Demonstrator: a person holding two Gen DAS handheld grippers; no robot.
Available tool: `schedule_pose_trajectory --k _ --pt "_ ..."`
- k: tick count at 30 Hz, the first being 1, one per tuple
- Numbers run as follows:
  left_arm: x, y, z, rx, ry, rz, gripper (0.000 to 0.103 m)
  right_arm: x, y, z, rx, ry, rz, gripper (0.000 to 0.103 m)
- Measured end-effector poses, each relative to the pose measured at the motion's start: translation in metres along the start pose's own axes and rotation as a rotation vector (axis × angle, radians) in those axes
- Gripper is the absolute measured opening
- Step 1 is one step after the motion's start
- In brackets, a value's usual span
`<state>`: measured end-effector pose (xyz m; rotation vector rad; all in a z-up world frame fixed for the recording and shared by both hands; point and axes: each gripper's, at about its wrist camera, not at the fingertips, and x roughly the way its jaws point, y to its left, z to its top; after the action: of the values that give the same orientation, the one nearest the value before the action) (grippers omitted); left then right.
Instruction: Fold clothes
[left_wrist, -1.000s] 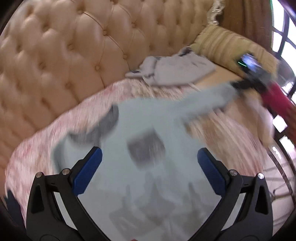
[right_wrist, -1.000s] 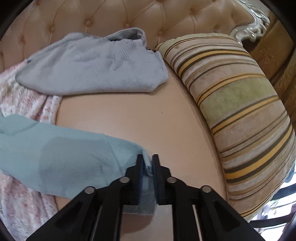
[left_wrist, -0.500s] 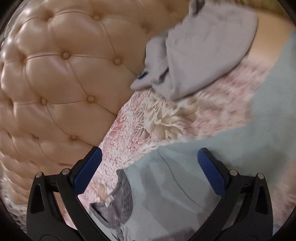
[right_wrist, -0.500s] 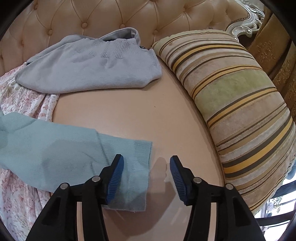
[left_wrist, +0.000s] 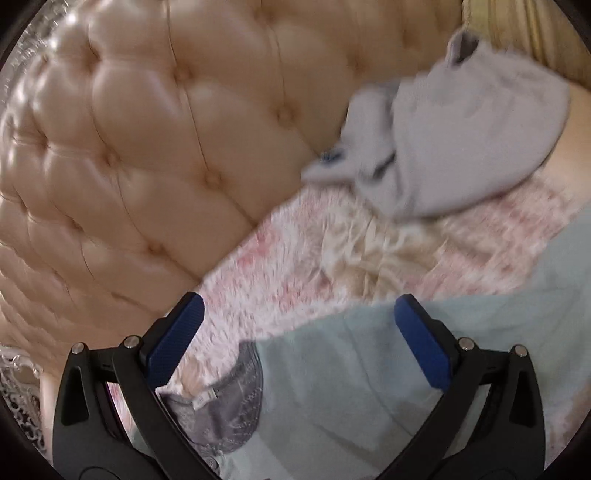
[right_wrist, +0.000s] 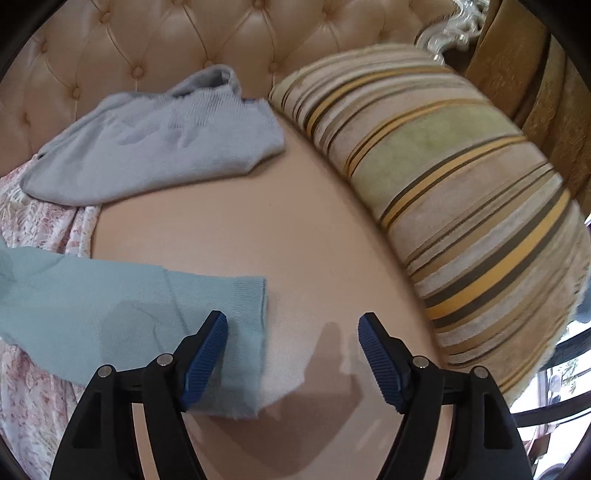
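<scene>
Tufted leather sofa back (left_wrist: 155, 147) behind; smooth tan seat (right_wrist: 229, 229) in front. Striped cushion (right_wrist: 461, 206) against the seat's right end. Floral cover (left_wrist: 332, 266) spread over the seat's left part. Pale blue sweater (left_wrist: 369, 387) laid flat on cover and seat, grey neckline (left_wrist: 229, 406) low between the left tool's fingers, sleeve cuff (right_wrist: 243, 317) resting on bare seat. Grey sweater (right_wrist: 155, 147) crumpled against the sofa back, well apart. Left tool (left_wrist: 299, 347) wide, gripping nothing. Right tool (right_wrist: 291, 354) opening, jaws apart over the cuff, pads clear of fabric.
</scene>
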<state>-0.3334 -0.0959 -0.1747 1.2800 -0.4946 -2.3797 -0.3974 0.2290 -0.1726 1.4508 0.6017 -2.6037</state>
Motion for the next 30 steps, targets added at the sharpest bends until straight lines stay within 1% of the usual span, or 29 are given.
schedule_pose_trajectory --k 2,4,6,8,9,10,11,12,13,14,15,18,19,21,22,24,25,27,29,30 --pt "0.002 -0.010 0.004 0.039 0.020 -0.042 0.103 -0.009 0.003 0.001 -0.023 -0.042 -0.020 0.074" --pt "0.010 -0.022 0.003 0.074 0.060 -0.068 0.103 -0.013 0.015 0.003 -0.087 -0.061 -0.044 0.074" --pt "0.014 -0.022 0.003 0.046 0.084 -0.082 0.103 -0.013 0.035 0.000 -0.193 -0.052 -0.093 0.074" --pt "0.017 -0.019 0.003 0.010 0.106 -0.097 0.103 -0.005 0.047 -0.011 -0.290 -0.010 -0.157 0.075" --pt "0.021 -0.015 0.003 -0.010 0.118 -0.103 0.103 0.000 0.047 -0.016 -0.308 0.007 -0.177 0.077" --pt "0.024 -0.011 0.004 -0.032 0.130 -0.109 0.103 -0.001 0.041 -0.015 -0.279 -0.002 -0.169 0.084" --pt "0.028 -0.007 0.004 -0.053 0.143 -0.114 0.103 -0.002 0.033 -0.014 -0.244 -0.006 -0.156 0.089" --pt "0.032 -0.002 0.004 -0.075 0.155 -0.119 0.103 0.001 0.022 -0.013 -0.184 0.014 -0.125 0.092" --pt "0.035 0.001 0.004 -0.096 0.170 -0.136 0.103 0.001 0.013 -0.013 -0.137 0.025 -0.097 0.099" --pt "0.036 0.005 0.004 -0.120 0.185 -0.153 0.103 0.001 0.006 -0.013 -0.105 0.034 -0.081 0.103" --pt "0.034 0.008 0.004 -0.138 0.185 -0.165 0.103 -0.002 0.004 -0.013 -0.100 0.032 -0.075 0.103" --pt "0.011 0.017 0.003 -0.173 0.083 -0.170 0.103 -0.023 0.011 -0.011 -0.129 -0.034 -0.048 0.103" --pt "0.007 0.017 0.003 -0.174 0.067 -0.182 0.103 -0.031 0.015 -0.011 -0.136 -0.058 -0.036 0.103" --pt "0.008 0.008 0.005 -0.135 0.090 -0.201 0.103 -0.040 0.029 -0.010 -0.168 -0.099 0.008 0.103" --pt "0.011 0.003 0.005 -0.114 0.105 -0.200 0.103 -0.038 0.037 -0.011 -0.195 -0.098 0.018 0.103" --pt "0.019 -0.005 0.004 -0.080 0.137 -0.181 0.103 -0.028 0.053 -0.016 -0.247 -0.047 0.016 0.103" --pt "0.025 -0.005 0.003 -0.085 0.150 -0.182 0.103 -0.023 0.059 -0.020 -0.262 -0.017 0.013 0.103" --pt "0.035 0.002 0.002 -0.113 0.171 -0.185 0.103 -0.011 0.054 -0.026 -0.249 0.034 0.037 0.103" --pt "0.035 0.012 0.002 -0.140 0.178 -0.170 0.103 -0.009 0.037 -0.027 -0.175 0.038 0.085 0.103" --pt "0.030 0.018 0.000 -0.156 0.161 -0.167 0.103 -0.009 0.029 -0.027 -0.142 0.040 0.106 0.103"
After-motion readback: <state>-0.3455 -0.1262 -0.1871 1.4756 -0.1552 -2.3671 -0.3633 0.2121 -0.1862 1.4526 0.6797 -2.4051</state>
